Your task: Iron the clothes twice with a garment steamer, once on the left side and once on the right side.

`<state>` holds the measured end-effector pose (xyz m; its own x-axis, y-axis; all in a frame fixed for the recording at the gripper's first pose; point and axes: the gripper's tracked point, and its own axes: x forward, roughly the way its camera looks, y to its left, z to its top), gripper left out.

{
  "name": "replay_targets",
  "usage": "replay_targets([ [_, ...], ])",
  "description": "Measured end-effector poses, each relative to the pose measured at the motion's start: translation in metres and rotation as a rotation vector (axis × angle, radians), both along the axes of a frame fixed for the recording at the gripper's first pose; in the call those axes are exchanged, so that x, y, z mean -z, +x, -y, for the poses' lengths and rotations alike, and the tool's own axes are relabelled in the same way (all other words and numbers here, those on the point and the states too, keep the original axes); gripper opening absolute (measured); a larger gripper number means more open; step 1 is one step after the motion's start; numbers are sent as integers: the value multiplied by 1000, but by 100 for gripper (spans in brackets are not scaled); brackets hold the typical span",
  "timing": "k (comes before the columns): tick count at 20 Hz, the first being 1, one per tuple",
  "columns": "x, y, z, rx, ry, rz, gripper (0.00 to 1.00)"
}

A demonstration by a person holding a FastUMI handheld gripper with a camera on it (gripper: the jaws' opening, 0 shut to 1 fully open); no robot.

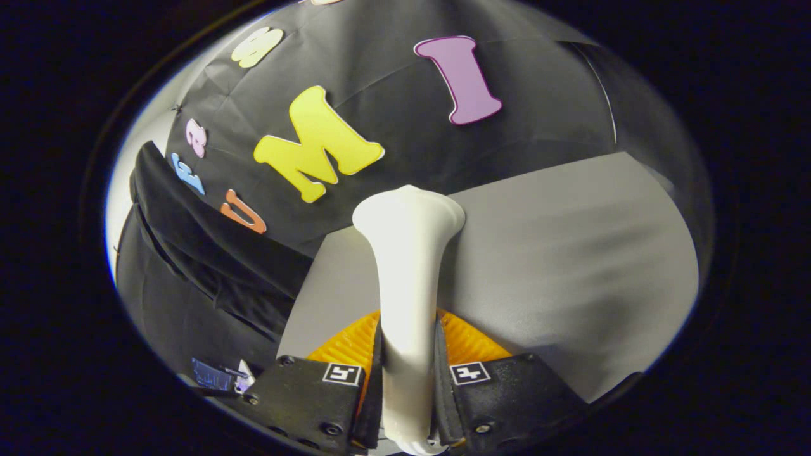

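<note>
Between the two fingers at the bottom centre of the frame, the gripper [408, 380] is clamped on the white garment steamer [408, 266], both jaws pressing its slim handle while its flared head points up toward the middle of the frame. A black garment [209, 272] hangs at the lower left, well apart from the steamer head, with a grey table [570, 253] spreading to the right. The handle looks smooth and tapered, so it could probably slip or twist in the grip during a stroke. Swinging left toward the cloth, the head may snag the folded collar edge or miss the fabric altogether.
</note>
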<state>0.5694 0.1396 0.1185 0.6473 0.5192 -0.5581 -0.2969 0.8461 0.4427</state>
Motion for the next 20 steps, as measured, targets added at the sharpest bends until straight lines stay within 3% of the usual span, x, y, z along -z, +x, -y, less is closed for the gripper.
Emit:
replay_targets([
  [8, -30, -22, 4, -2, -19, 138, 32],
  [20, -45, -74, 10, 55, 12, 196, 28],
])
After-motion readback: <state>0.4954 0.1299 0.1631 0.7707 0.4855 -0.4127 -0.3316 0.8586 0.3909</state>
